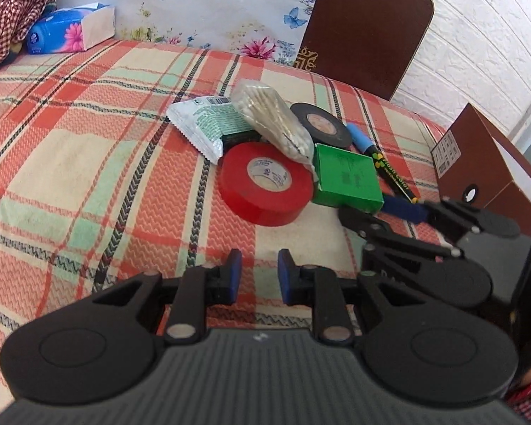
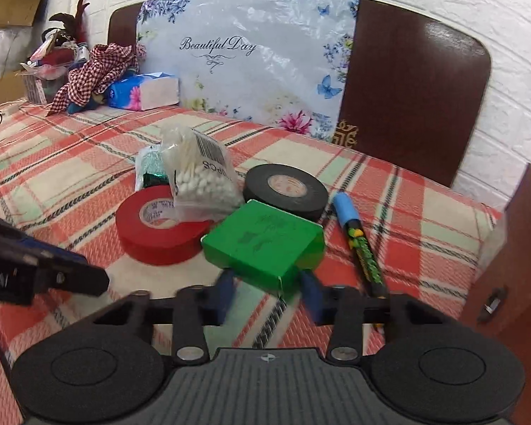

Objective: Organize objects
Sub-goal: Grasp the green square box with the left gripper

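A small pile lies on the plaid bedcover. In it are a red tape roll, a black tape roll, a bag of cotton swabs, a white-green sachet, a green box and a blue-capped marker. My right gripper has its blurred blue pads standing apart at either side of the green box's near corner. My left gripper hovers short of the red roll, narrowly open with nothing between its pads.
A brown cardboard box stands at the right edge of the bed. At the back left lie a blue tissue box and a checked cloth. The brown headboard and a white wall close off the far side.
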Tool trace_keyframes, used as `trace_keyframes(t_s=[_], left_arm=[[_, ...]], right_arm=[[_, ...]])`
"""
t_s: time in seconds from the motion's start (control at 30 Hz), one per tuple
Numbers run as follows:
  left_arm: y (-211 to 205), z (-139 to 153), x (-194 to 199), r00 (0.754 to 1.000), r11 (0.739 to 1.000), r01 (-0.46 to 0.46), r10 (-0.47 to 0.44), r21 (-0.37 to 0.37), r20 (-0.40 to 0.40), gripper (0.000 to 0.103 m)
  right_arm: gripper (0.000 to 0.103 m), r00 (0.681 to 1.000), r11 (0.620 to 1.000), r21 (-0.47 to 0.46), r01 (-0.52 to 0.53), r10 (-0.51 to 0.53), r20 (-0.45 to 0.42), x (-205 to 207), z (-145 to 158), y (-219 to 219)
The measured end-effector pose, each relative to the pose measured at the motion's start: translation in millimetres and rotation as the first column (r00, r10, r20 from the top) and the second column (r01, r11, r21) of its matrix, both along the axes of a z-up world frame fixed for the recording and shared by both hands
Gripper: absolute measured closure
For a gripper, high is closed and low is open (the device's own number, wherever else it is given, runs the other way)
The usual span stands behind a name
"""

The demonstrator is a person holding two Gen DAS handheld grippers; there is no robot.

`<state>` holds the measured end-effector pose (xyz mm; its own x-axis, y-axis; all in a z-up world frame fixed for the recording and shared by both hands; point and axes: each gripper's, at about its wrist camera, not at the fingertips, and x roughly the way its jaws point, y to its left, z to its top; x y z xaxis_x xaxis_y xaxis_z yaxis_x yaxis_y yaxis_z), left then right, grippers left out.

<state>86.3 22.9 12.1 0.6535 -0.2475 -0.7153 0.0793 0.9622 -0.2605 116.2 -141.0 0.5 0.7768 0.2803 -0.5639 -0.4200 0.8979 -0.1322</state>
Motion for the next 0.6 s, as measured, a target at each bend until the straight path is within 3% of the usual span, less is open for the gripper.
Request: trace_keyframes(t_s=[0.03,0.13,0.23,0.33,0.4,0.43,0.5,0.6], left_arm=[[-2.5,1.8,0.6,1.000,1.000,0.017,-0.017,-0.012,-0.006,0.079],[-20.8,9.2,-1.2,0.996,0.996,0.084,-0.084,-0.032,0.006,0.078],[-42.2,18.8,1.2,0.994,0.994,0.106,-0.106,0.003,0.036,0.066],[-58.1,33.5,11.4,0.989,0.992,0.123,-0.126,0.037,0.080,0.061],[-70.1,40.9,25.6,0.984,0.987,0.132,-0.141,0.089,0.107,0.048],[-75.7,41.7,35.0,0.983,0.984,0.135,-0.148,0.119,0.106,0.037],[-85.7,38.0,54.6,0.983,0.974,0.138,-0.157,0.180,0.095,0.034],[-89.7,29.1,78.2,0.980,0.961,0.172,-0.189,0.217,0.060,0.026]], right_arm=[[0.096,1.000,1.000,0.004,-0.006,0.006,-0.005,-6.8,-1.5,-3.8],[0.098,1.000,1.000,0.012,-0.003,0.003,-0.003,-30.9,-2.5,-13.8],[0.095,1.000,1.000,0.001,0.010,-0.010,0.007,-46.6,-0.2,-5.3],[0.072,1.000,1.000,0.011,0.019,-0.019,0.014,-50.7,4.1,-10.6],[0.061,1.000,1.000,0.020,0.013,-0.013,0.015,-49.2,5.2,-13.0],[0.058,1.000,1.000,0.014,0.011,-0.012,0.017,-47.1,5.0,-11.8],[0.056,1.000,1.000,0.000,0.016,-0.016,0.021,-41.3,4.8,-8.7],[0.040,0.999,1.000,0.006,0.023,-0.023,0.024,-28.3,4.4,-5.5]])
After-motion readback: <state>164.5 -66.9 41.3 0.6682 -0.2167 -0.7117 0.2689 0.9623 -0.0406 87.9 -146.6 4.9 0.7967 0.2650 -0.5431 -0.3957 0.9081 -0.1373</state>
